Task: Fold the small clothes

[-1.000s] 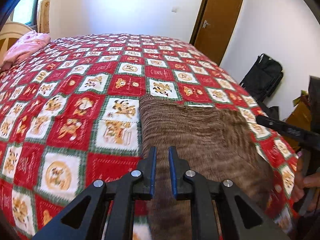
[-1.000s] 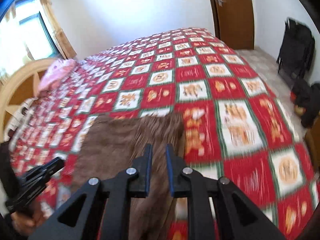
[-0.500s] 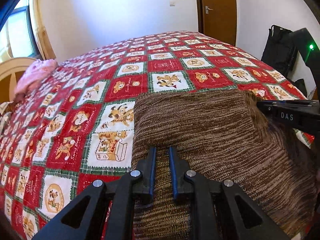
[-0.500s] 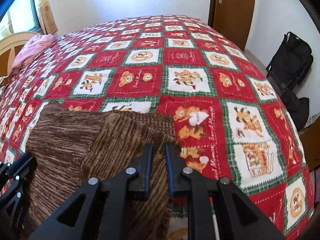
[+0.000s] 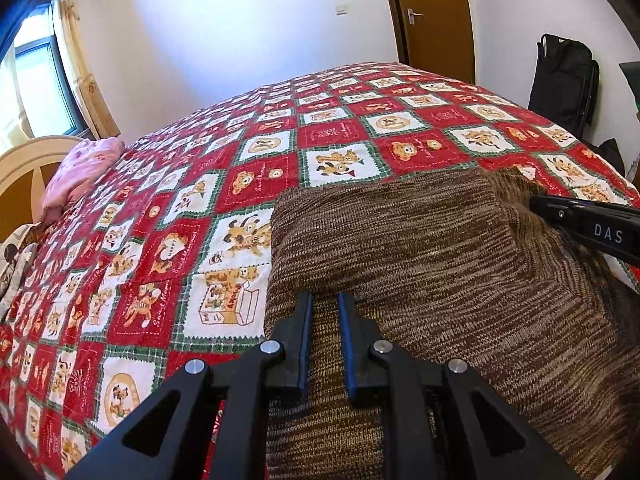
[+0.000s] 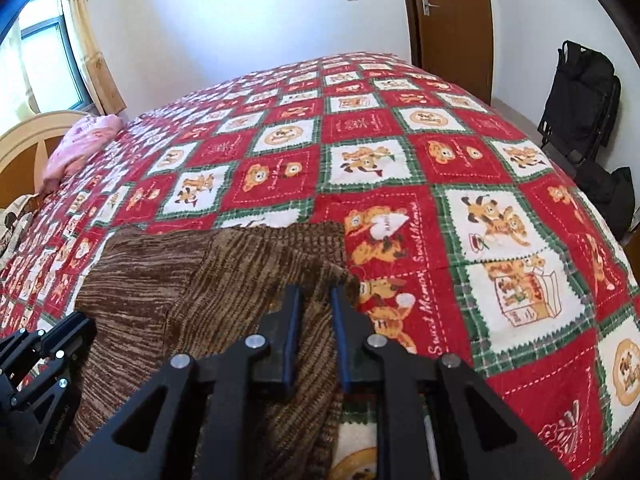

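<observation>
A brown knitted sweater (image 5: 420, 240) lies folded on the red patchwork quilt (image 5: 340, 136) of a bed. My left gripper (image 5: 325, 298) sits low at the sweater's left side, jaws nearly together, with knit fabric pinched between its blue pads. In the right wrist view the sweater (image 6: 180, 276) spreads left of centre. My right gripper (image 6: 314, 292) is closed on its right edge, where the fabric bunches in a dark fold. Each gripper shows in the other's view: the right one (image 5: 560, 212) at the sweater's far right, the left one (image 6: 40, 344) at the lower left.
A pink cloth (image 5: 80, 168) lies by the cream headboard (image 5: 24, 160) at the far left. A brown door (image 5: 432, 12) and a black bag (image 6: 580, 92) stand beyond the bed's right side. The quilt (image 6: 440, 152) stretches far ahead.
Both grippers have come down toward the bed with the sweater. The left view has rolled level, and a folded layer of the sweater now lies flat ahead of the fingers.
</observation>
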### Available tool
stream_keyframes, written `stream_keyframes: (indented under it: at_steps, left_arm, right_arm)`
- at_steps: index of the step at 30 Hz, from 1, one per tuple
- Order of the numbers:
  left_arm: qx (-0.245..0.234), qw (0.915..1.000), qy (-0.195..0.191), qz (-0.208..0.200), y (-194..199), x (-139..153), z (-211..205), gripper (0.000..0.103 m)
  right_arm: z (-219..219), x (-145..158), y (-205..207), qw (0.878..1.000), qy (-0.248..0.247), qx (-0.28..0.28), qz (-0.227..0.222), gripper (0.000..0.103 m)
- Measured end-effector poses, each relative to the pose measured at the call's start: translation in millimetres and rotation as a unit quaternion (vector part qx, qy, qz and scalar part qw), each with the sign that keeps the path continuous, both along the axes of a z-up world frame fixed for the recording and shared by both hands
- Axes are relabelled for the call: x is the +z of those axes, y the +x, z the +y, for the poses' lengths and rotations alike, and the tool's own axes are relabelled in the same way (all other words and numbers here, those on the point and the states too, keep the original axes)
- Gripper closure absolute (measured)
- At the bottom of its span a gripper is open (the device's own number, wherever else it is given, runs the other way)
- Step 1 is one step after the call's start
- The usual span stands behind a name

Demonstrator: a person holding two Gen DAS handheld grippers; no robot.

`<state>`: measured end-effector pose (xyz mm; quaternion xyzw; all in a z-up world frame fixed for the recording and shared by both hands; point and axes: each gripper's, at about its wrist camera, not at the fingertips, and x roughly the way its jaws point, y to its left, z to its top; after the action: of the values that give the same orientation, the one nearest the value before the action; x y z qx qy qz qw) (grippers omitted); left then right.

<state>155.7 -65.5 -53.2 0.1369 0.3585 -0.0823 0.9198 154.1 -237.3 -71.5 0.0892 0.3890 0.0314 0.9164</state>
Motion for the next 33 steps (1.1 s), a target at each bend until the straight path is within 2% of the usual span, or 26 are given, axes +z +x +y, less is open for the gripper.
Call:
stream_keyframes:
  at_steps: [4,6,7,8,9,12,13,14,15,16,20,23,27,30,33]
  left_arm:
    - [0.007,1.0000,0.004,0.000,-0.5,0.0,-1.1,0.087]
    - [0.010,0.9999,0.002,0.002,-1.5,0.5,0.1,0.087]
    - [0.011,0.9999,-0.004,0.006,-1.6,0.9,2.0,0.086]
    - [0.011,0.9997,-0.018,0.015,-1.8,2.4,5.7,0.083]
    - [0.008,0.9991,-0.032,0.025,-1.5,4.3,9.7,0.081]
    - [0.004,0.9975,-0.053,0.047,-1.2,7.0,18.0,0.066]
    - [0.007,0.9977,-0.048,0.048,-1.6,6.4,18.0,0.056]
    - [0.014,0.9981,-0.038,0.046,-2.0,5.6,17.6,0.041]
    - [0.023,0.9984,-0.027,0.043,-1.9,4.9,17.9,0.037]
    - [0.027,0.9984,-0.025,0.042,-1.9,5.1,19.9,0.035]
    - [0.033,0.9957,-0.067,0.053,-1.8,13.0,34.7,0.035]
    - [0.017,0.9944,-0.088,0.057,0.5,19.7,38.1,0.035]
    - [-0.025,0.9851,-0.160,0.057,9.8,31.6,43.7,0.035]
    - [-0.033,0.9782,-0.186,0.086,26.1,22.2,42.1,0.035]
    - [-0.026,0.9748,-0.194,0.107,36.3,6.2,38.7,0.035]
  right_arm:
    - [-4.7,-1.1,0.3,1.000,0.017,0.002,-0.002,0.076]
    - [-4.4,-0.3,-0.9,1.000,0.020,0.004,-0.004,0.065]
    - [-4.4,0.0,-1.7,1.000,0.019,0.002,-0.004,0.057]
    - [-5.1,0.8,-3.4,1.000,0.011,-0.011,0.000,0.026]
    - [-7.2,1.5,-5.6,1.000,0.008,-0.026,0.001,0.020]
    - [-25.4,16.6,-26.1,0.996,0.037,-0.065,-0.048,0.021]
    - [-32.2,23.7,-34.0,0.994,0.057,-0.075,-0.063,0.021]
    - [-35.8,26.5,-38.5,0.992,0.069,-0.079,-0.069,0.021]
    - [-38.9,27.7,-44.2,0.991,0.081,-0.082,-0.072,0.021]
    - [-39.4,26.5,-48.0,0.990,0.087,-0.084,-0.070,0.021]
    - [-33.3,14.4,-50.3,0.991,0.099,-0.077,-0.044,0.021]
    - [-27.5,11.6,-46.0,0.992,0.096,-0.069,-0.038,0.021]
    - [-36.7,16.8,-52.6,0.988,0.128,-0.076,-0.047,0.021]
    - [-50.1,15.8,-53.6,0.982,0.160,-0.092,-0.044,0.021]
    - [-48.9,8.1,-47.5,0.985,0.138,-0.097,-0.020,0.020]
